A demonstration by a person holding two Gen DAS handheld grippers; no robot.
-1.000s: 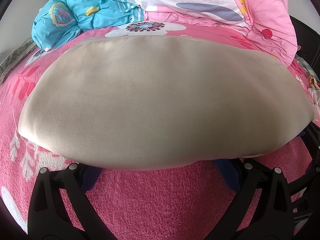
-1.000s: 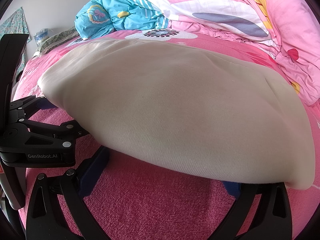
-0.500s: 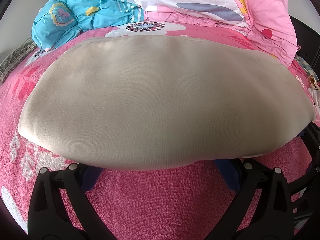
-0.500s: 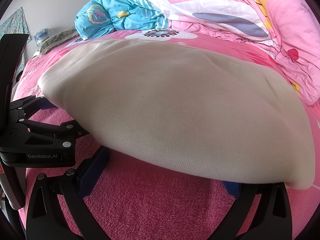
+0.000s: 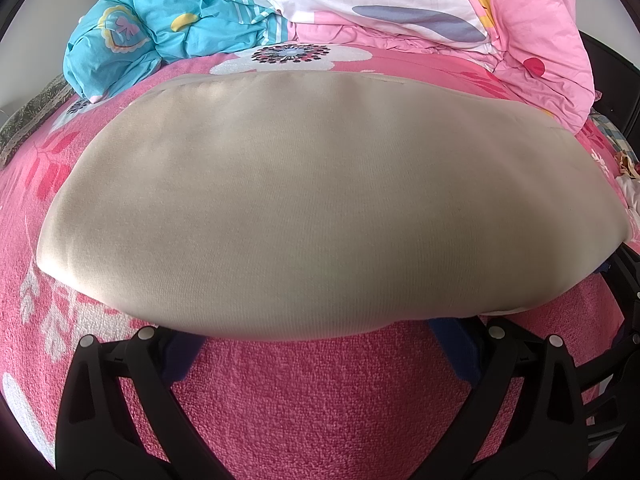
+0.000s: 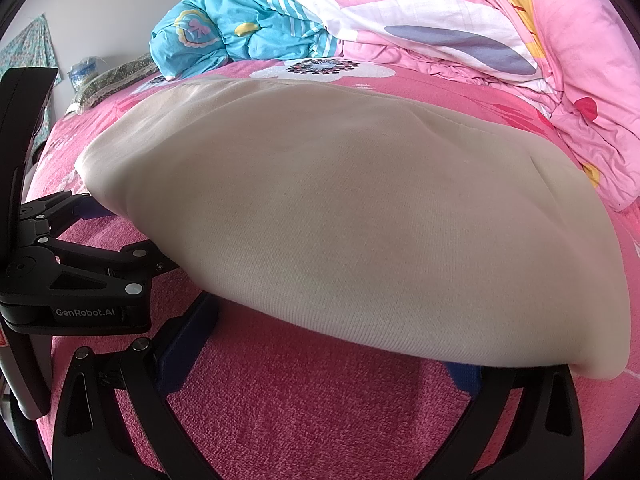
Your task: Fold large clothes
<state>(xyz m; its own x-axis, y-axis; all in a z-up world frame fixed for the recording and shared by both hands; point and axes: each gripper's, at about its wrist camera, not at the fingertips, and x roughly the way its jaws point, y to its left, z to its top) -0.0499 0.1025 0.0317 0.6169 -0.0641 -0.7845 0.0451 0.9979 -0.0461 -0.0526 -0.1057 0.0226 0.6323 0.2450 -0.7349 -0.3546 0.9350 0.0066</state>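
Note:
A large beige garment (image 5: 320,200) lies flat and smooth on the pink bed cover (image 5: 320,392); in the right wrist view the garment (image 6: 360,220) fills the middle. My left gripper (image 5: 316,340) is open at the cloth's near edge, and its blue pads (image 5: 182,354) reach just under the hem. My right gripper (image 6: 326,360) is open too, at the same near edge further right, with its blue pads (image 6: 186,344) partly hidden under the cloth. The left gripper (image 6: 128,236) also shows at the left of the right wrist view, its tips under the hem.
A crumpled blue quilt (image 5: 160,36) and a pink and white quilt (image 5: 440,20) are piled at the far side of the bed. A patterned cloth (image 6: 24,52) hangs on the wall at the left. Bare pink cover lies in front of the garment.

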